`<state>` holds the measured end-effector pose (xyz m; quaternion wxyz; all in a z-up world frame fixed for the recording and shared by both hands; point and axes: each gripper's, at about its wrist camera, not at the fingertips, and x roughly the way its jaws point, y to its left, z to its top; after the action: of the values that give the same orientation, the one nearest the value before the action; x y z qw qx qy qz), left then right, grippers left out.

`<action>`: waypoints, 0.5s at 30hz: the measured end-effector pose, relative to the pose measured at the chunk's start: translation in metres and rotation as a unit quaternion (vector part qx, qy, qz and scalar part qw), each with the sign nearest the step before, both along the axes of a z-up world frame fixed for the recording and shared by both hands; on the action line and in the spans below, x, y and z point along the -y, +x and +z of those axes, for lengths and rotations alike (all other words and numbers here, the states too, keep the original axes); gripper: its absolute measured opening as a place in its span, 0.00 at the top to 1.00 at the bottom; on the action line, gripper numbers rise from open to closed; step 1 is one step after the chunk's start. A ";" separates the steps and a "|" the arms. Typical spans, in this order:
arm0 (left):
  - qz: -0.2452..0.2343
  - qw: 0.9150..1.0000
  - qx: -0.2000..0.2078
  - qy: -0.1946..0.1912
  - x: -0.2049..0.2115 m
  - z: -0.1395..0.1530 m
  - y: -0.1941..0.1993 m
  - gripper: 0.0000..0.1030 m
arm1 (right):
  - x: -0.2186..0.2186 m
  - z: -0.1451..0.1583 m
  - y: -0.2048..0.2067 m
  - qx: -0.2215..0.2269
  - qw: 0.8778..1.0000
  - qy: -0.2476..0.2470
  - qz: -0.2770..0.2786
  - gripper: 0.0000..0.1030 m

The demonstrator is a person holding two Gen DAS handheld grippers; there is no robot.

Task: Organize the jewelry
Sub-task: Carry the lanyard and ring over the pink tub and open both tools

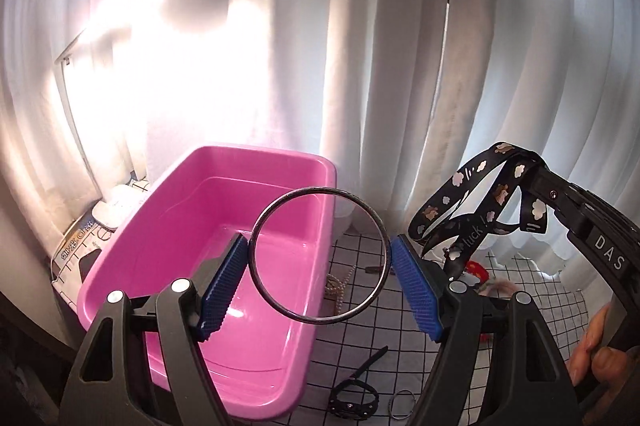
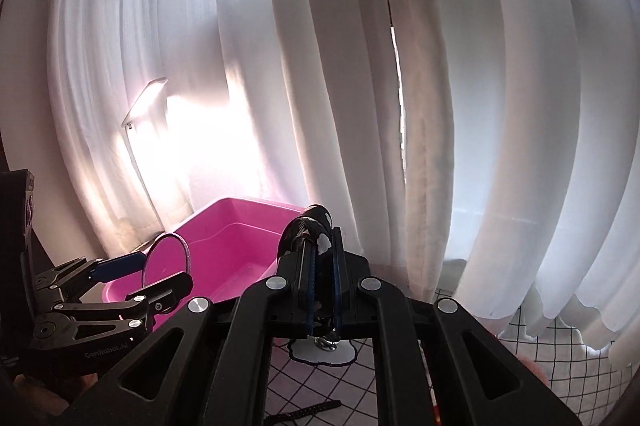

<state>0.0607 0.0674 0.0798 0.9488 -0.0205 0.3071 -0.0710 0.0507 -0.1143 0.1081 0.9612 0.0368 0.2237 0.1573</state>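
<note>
Over the grid cloth I'm carrying bangle pinched in left gripper, lanyard clamped in right gripper, toward pink bin; bangle is probably barely held, risking slipping out.

Two wrist fisheyes, both facing the white curtain over the desk.

Each looks forward and slightly down along its tongs from close range; both share the pink tub, curtain and, seemingly, the lamp.

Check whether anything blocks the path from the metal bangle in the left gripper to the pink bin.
Nothing visible does. The left gripper holds the metal bangle right over the open pink bin, whose inside looks bare. The right gripper, shut on a black lanyard, is off to the side.
</note>
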 end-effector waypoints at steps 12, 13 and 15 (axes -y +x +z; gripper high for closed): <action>0.085 0.996 -0.037 0.005 -0.108 -0.027 0.049 0.31 | -0.134 -0.007 0.081 -0.041 0.995 -0.021 0.093 0.93; 0.090 0.995 -0.047 0.005 -0.112 -0.034 0.053 0.31 | -0.142 -0.016 0.087 -0.055 0.993 -0.026 0.098 0.93; 0.098 0.993 -0.067 0.005 -0.124 -0.049 0.059 0.31 | -0.156 -0.034 0.100 -0.087 0.990 -0.034 0.103 0.93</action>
<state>0.1200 0.1909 0.0306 0.9287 -0.0507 0.3665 0.0257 0.1504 0.0421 0.0744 0.9176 -0.0057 0.3142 0.2434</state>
